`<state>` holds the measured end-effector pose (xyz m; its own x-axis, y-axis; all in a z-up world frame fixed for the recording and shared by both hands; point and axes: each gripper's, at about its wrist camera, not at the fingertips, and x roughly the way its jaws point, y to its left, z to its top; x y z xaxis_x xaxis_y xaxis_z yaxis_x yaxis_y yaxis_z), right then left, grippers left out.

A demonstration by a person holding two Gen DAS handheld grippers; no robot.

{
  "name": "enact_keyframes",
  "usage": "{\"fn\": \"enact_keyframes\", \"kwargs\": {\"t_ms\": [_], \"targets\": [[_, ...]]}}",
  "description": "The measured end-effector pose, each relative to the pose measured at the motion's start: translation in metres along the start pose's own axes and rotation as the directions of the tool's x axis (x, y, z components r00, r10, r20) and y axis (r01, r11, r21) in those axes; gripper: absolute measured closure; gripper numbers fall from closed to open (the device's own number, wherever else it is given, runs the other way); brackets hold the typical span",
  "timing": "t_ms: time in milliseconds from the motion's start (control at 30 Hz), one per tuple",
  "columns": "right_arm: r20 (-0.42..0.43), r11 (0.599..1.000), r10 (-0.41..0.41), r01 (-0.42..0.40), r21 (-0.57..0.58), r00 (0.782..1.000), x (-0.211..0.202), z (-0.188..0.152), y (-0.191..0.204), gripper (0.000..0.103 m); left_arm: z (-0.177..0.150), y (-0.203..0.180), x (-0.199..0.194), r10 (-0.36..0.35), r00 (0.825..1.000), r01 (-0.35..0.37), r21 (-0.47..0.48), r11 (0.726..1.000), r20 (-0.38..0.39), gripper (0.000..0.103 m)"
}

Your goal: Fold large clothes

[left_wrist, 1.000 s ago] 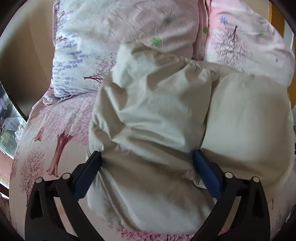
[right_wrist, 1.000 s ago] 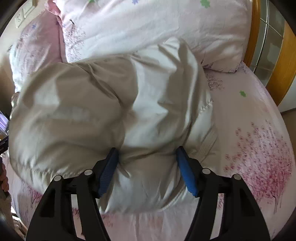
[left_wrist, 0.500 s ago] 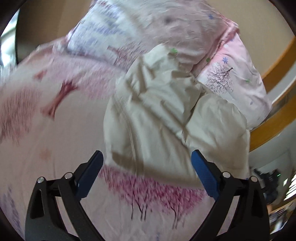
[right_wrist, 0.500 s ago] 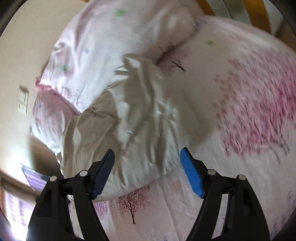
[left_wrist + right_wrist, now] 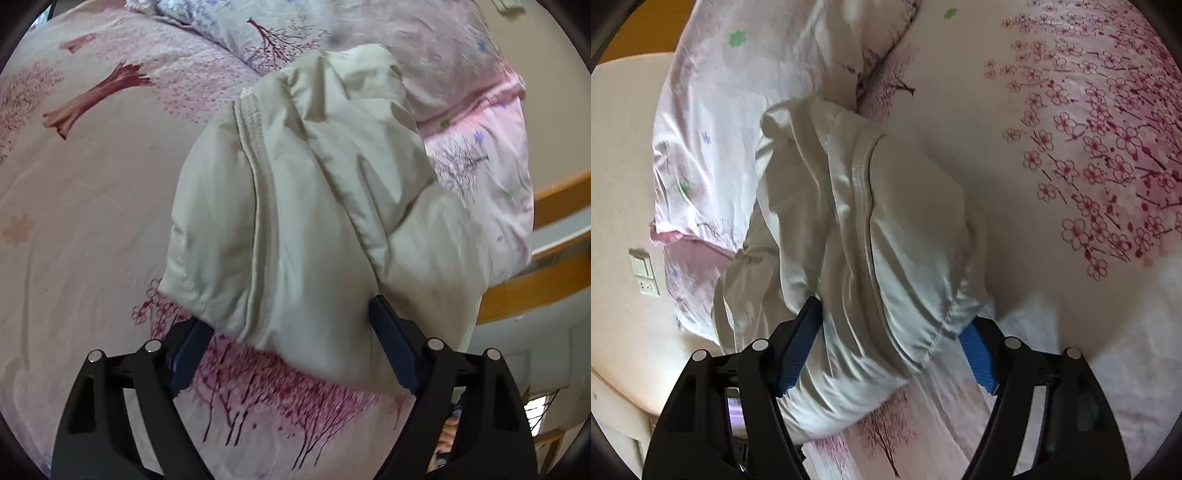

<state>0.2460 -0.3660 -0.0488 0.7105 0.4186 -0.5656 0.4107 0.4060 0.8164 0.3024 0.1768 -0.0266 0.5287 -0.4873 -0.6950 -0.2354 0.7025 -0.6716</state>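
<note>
A cream padded jacket [image 5: 314, 206] lies bunched and folded on the pink cherry-blossom bed sheet [image 5: 92, 206]. It also shows in the right wrist view [image 5: 871, 240], with a ribbed hem band running down its middle. My left gripper [image 5: 291, 350] is open, its blue pads either side of the jacket's near edge. My right gripper [image 5: 886, 350] is open too, its jaws straddling the jacket's near end, the fabric bulging between them.
Flowered pillows [image 5: 461, 74] lie behind the jacket against the wall; they also show in the right wrist view [image 5: 746, 92]. A wooden bed frame [image 5: 546, 280] runs along the right. A wall socket plate [image 5: 644, 273] is on the left wall.
Both grippers pulled back from the jacket, swung round to a different angle, and have come close to its near edge again. Both stayed open throughout.
</note>
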Motion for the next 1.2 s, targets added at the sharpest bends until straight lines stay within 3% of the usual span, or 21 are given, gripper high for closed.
{"fn": "enact_keyframes", "kwargs": {"t_ms": [67,167,267,333,433,767,1067,1133,1200], "targets": [[0.013,1.0,0.004,-0.004,0.001,1.0,0.0,0.0,-0.002,0.035,0.002,0.002,0.004,-0.007,1.0,0.007,-0.024,1.0,0.002,0.023],[0.026,1.0,0.013,-0.012,-0.017,1.0,0.002,-0.002,0.0,0.054,0.003,0.003,0.007,-0.01,1.0,0.011,-0.041,0.999,0.016,0.032],[0.063,0.997,0.031,-0.027,-0.067,0.998,-0.002,-0.006,0.008,0.073,0.003,0.002,0.001,-0.017,0.998,0.019,-0.048,0.999,0.052,0.052],[0.089,0.994,0.025,-0.015,-0.109,0.996,-0.006,-0.008,0.017,0.077,0.003,-0.002,-0.005,-0.015,0.997,0.017,-0.032,0.999,0.071,0.069],[0.131,0.986,0.017,0.005,-0.165,0.991,-0.013,-0.014,0.028,0.081,-0.002,-0.013,-0.015,0.013,0.995,-0.016,0.03,0.999,0.103,0.078],[0.161,0.976,0.009,0.027,-0.218,0.987,-0.049,-0.04,0.024,0.082,-0.039,-0.025,-0.044,0.082,0.986,-0.102,0.142,0.985,0.145,0.08],[0.142,0.976,-0.026,0.056,-0.213,0.99,-0.082,-0.071,0.001,0.081,-0.093,0.0,-0.074,0.062,0.99,-0.081,0.159,0.984,0.125,0.079],[0.136,0.973,-0.055,0.083,-0.217,0.989,-0.08,-0.072,-0.003,0.075,-0.097,0.007,-0.073,0.051,0.992,-0.067,0.145,0.987,0.113,0.072],[0.145,0.971,-0.088,0.117,-0.209,0.986,-0.08,-0.073,-0.007,0.062,-0.097,0.016,-0.073,0.038,0.993,-0.051,0.124,0.991,0.11,0.064]]}}
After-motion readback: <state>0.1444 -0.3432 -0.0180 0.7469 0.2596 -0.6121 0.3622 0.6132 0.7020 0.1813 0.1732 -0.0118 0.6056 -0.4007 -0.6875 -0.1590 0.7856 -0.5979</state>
